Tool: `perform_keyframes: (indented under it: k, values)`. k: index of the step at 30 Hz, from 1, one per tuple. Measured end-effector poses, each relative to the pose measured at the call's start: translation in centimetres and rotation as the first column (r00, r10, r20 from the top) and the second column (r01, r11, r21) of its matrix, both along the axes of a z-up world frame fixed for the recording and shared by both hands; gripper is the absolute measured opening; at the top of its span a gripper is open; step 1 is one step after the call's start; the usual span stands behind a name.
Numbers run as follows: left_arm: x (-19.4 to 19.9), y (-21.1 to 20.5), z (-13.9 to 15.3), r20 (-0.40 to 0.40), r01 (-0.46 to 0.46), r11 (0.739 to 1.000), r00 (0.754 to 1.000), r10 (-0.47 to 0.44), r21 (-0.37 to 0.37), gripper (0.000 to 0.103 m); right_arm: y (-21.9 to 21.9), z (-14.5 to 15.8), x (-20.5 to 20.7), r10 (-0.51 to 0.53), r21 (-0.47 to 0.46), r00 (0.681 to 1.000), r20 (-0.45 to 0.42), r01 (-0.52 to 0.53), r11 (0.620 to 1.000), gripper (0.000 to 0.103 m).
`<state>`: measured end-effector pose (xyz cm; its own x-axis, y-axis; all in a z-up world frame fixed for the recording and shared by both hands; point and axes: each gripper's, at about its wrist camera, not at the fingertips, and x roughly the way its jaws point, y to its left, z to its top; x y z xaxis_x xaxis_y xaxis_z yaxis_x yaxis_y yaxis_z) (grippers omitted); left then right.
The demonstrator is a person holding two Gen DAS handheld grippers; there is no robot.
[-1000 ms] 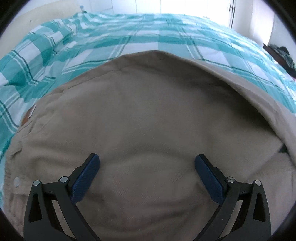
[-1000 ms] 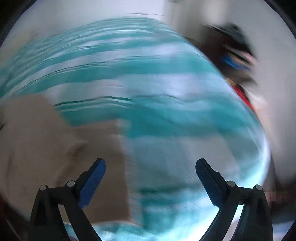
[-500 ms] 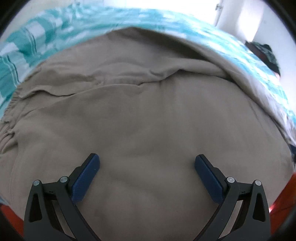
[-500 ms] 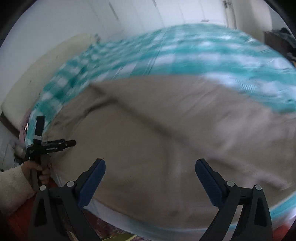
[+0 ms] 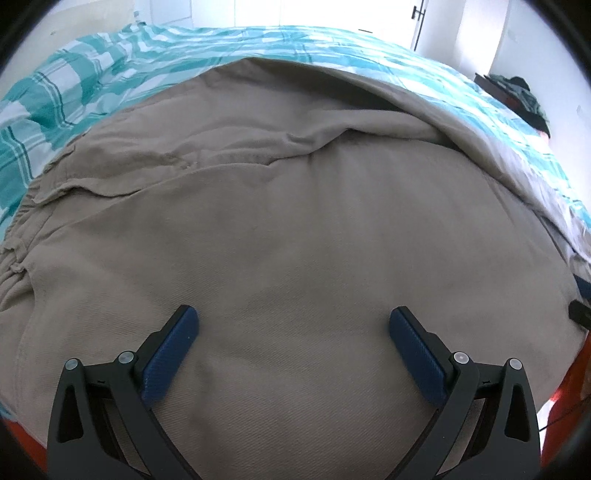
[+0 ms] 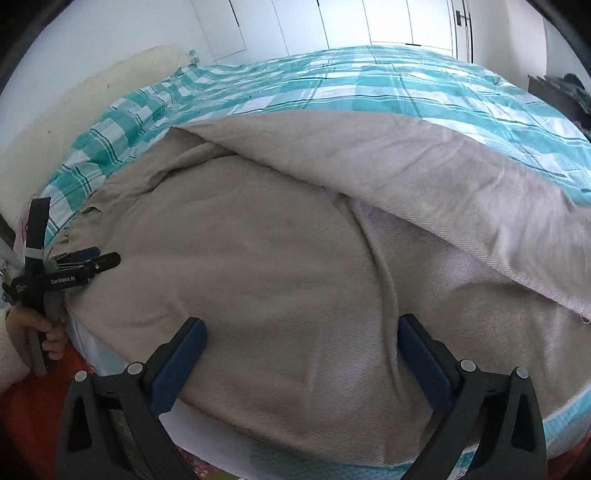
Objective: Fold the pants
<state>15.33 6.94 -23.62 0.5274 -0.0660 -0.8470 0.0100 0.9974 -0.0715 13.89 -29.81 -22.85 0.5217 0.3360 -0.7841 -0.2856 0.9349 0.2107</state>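
Beige pants spread on the checked bed, both grippers empty

The pants fill the middle of both views, lying on the teal checked bedspread, one leg folded over toward the upper right. Left gripper hovers over the fabric with jaws spread wide, holding nothing. Right gripper is likewise wide apart at the bottom of its frame, over the pants' near edge.

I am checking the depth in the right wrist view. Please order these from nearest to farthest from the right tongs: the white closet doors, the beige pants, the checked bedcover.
1. beige pants, directly ahead of the open right tongs.
2. checked bedcover, beyond the pants, across the bed.
3. white closet doors, at the far wall, top.
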Motion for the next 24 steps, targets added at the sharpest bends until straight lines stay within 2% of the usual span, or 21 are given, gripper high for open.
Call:
perform_keyframes:
  k: [22, 23, 24]
  values:
    - [-0.1, -0.1, 0.0, -0.006, 0.012, 1.000, 1.000, -0.012, 0.018, 0.102, 0.3, -0.1, 0.2, 0.000, -0.020, 1.000, -0.007, 0.000, 1.000, 0.103]
    - [-0.1, -0.1, 0.0, -0.005, 0.014, 1.000, 1.000, -0.014, 0.019, 0.102, 0.3, 0.3, 0.3, -0.007, -0.015, 1.000, -0.024, 0.007, 1.000, 0.103]
    - [-0.1, -0.1, 0.0, -0.004, 0.014, 1.000, 1.000, -0.014, 0.020, 0.102, -0.3, 1.2, 0.3, -0.021, 0.032, 0.999, -0.032, 0.022, 0.999, 0.102]
